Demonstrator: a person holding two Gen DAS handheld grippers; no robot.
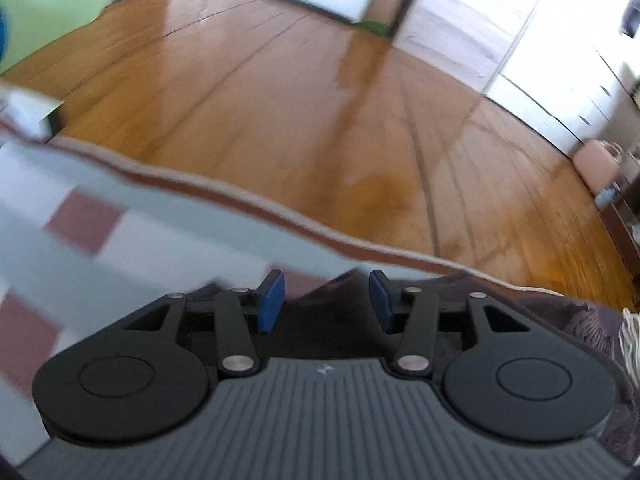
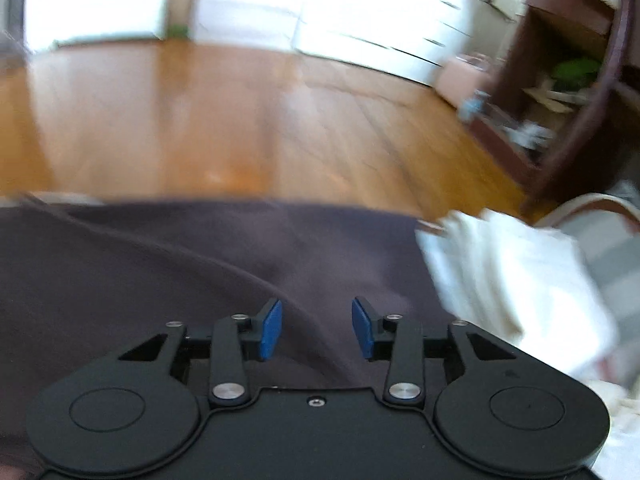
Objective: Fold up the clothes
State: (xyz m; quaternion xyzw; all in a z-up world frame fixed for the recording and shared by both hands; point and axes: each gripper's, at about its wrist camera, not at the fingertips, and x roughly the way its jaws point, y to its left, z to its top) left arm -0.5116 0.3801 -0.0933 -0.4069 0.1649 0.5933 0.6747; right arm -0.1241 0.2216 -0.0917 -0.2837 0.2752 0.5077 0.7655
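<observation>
My left tool (image 1: 326,302) is spread wide with nothing between its blue pads (image 1: 272,300); it hangs over the edge of a checked blanket (image 1: 100,216) of grey, white and dull red squares. A dark grey garment (image 1: 460,284) lies just under and past the pads, toward 3 o'clock. My right tool (image 2: 317,328) is equally agape and holds nothing, poised above the same dark grey garment (image 2: 160,264), which spreads in loose folds from 9 o'clock across the middle. At 3 o'clock a white cloth (image 2: 512,276) lies bunched beside it, touching its edge. A wooden floor (image 2: 240,120) fills the 12 o'clock half. Both views are blurred.
</observation>
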